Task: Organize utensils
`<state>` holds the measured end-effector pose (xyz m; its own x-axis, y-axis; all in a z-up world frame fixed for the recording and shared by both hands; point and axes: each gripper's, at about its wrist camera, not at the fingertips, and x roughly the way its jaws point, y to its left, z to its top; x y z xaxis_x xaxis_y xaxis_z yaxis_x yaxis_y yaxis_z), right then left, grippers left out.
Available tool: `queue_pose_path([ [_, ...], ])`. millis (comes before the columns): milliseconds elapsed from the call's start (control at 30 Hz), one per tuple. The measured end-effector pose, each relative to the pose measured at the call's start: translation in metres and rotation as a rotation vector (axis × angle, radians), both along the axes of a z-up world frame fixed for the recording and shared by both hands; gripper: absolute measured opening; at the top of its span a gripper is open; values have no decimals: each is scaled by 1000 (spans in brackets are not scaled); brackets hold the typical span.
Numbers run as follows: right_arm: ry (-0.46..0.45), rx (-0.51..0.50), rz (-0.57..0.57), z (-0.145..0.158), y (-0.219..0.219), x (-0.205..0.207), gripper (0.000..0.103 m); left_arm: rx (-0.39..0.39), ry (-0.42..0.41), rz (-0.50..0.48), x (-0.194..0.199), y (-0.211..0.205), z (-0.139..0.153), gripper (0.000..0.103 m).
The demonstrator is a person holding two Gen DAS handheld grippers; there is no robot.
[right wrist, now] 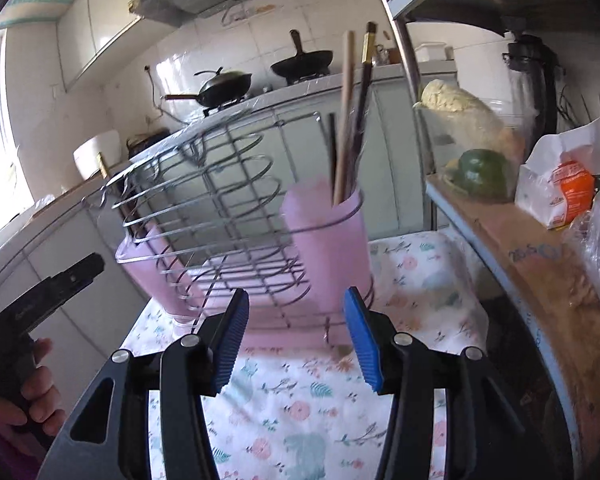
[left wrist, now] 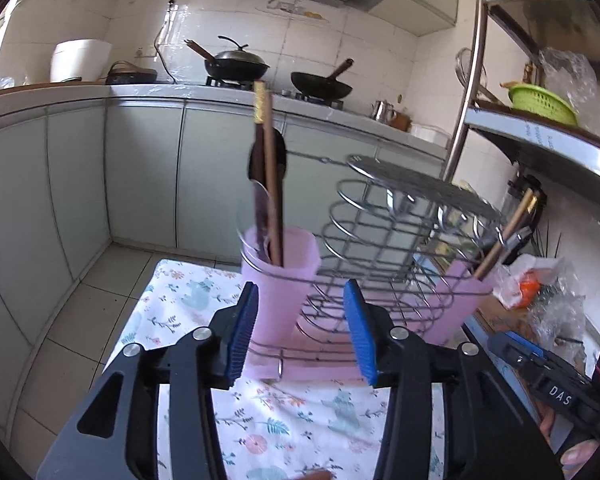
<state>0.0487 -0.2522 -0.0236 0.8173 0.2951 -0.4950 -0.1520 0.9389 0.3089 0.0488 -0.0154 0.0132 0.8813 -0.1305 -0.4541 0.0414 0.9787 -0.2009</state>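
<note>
A wire dish rack (left wrist: 384,216) stands on a flowered cloth with a pink cup at each end. In the left wrist view the near pink cup (left wrist: 278,284) holds brown chopsticks (left wrist: 270,184) and a dark spoon. The far pink cup (left wrist: 460,300) holds more chopsticks. My left gripper (left wrist: 302,286) is open just in front of the near cup, with nothing between its blue pads. In the right wrist view my right gripper (right wrist: 297,293) is open and empty in front of the rack (right wrist: 204,200), below the pink cup (right wrist: 326,248) with its chopsticks (right wrist: 346,120).
The flowered cloth (right wrist: 300,408) covers the small table. A shelf unit on the right with a metal pole (left wrist: 466,92) holds a green basket (left wrist: 540,102), bags (right wrist: 560,196) and vegetables. Woks (left wrist: 236,64) sit on the far counter. A hand (right wrist: 32,392) holds the left gripper's handle.
</note>
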Motion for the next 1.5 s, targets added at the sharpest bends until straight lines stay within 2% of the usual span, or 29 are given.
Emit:
queue_pose_path([
  [167,-21,-34,4,2,9,-7,49,14,49,-27,0,-15,-6,45],
  [333,-48,-36,-7,6,7,-11,49,29,60,-31,0,-26,-7,45],
  [600,-7,13,-4,3,0,-8,49,11,89,-20,-1,-28,-10,45],
  [1100,-41,-27,28,17,28,-25,49,-16,57,-13,-28,-17,0,45],
  [1500,-92,-41,0,29,28,-39,49,-13,44,-19,-39,-18,2,45],
])
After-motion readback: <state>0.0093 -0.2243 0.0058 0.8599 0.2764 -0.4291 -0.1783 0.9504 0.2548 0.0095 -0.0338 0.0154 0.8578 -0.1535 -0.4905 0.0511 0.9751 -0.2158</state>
